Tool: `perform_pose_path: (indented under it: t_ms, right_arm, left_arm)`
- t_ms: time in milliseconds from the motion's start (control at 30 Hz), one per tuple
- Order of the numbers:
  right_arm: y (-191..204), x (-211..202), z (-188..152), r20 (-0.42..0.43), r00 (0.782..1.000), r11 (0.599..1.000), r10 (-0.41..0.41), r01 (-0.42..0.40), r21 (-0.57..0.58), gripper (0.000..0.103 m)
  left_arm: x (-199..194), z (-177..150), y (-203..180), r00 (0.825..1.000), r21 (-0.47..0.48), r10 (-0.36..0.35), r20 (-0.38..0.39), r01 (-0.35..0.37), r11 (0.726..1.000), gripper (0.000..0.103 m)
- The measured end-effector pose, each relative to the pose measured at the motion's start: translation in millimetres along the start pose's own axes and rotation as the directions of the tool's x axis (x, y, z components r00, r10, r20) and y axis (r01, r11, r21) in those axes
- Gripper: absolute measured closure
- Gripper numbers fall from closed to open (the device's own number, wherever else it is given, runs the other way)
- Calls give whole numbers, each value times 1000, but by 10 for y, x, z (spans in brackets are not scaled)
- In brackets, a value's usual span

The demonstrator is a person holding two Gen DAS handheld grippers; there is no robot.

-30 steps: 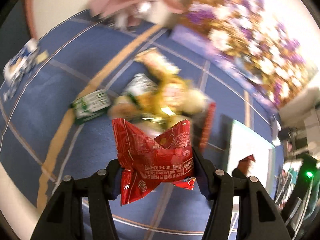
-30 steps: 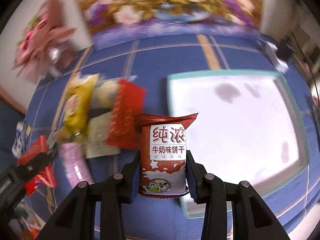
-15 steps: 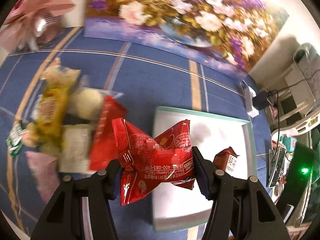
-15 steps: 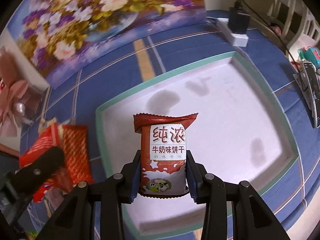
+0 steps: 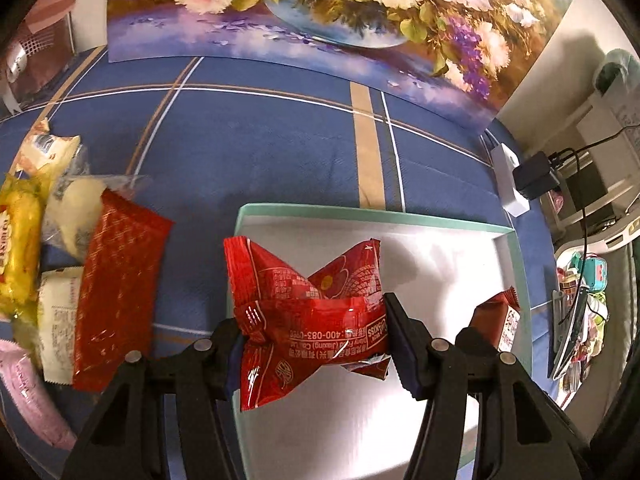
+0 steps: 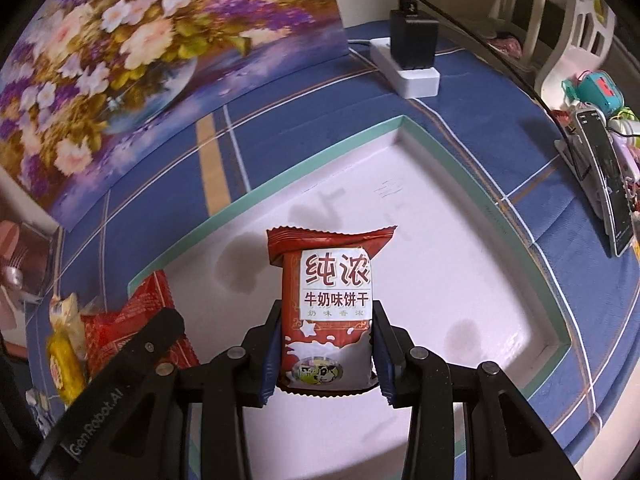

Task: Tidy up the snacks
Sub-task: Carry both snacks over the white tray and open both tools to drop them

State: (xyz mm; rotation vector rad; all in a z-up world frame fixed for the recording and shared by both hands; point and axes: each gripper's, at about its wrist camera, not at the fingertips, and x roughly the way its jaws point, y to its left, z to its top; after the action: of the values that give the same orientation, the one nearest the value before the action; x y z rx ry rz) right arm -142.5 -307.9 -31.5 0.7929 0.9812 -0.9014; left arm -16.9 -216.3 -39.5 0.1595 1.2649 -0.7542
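Two snack packets are held over the white tray (image 6: 460, 264), one in each gripper. The left gripper (image 5: 312, 344) has its jaws clamped on the middle of a crumpled red packet (image 5: 308, 312), which hangs above the tray's left edge. The right gripper (image 6: 326, 354) has its jaws clamped on the lower half of a brown biscuit packet (image 6: 328, 312), held upright with its label facing the camera, above the middle of the tray. Both packets are pinched across their width, probably so that the soft wrappers do not slip. Both grippers point steeply down at the tray, which suggests the packets are about to be set down inside it.

The tray lies on a blue checked cloth (image 5: 260, 140) covering the bench, its green rim towards the right end. It looks empty, apart from shadows. The other snacks wait in a heap (image 5: 60, 248) on the cloth beyond the tray's left edge: a flat red packet (image 5: 116, 292), a yellow one, white ones, a pink one. A flower painting (image 6: 120, 60) leans along the bench's far edge.
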Motion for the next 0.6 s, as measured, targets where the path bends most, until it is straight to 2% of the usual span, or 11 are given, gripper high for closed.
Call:
perform_pose_path:
  t_ms: [367,433,467,600]
  right_arm:
    - [-42,90,23,-21,999,1000,-24,24,6,61]
    - [-37,85,17,-21,999,1000,-26,26,3,61]
    - [-33,80,15,-21,999,1000,-25,25,2,61]
    - [-20,75,15,-24,1000,1000,-16,16,5,61]
  left_arm:
    - [-48,56,19,1000,-6,-11,3,11,1000,40]
    - [-86,72,28,1000,-12,-31,0,31,999,38]
    - [-110,81,34,999,-15,-33,1,33,999,34]
    - [-199,117,49,999,-16,-43,12,43,999,33]
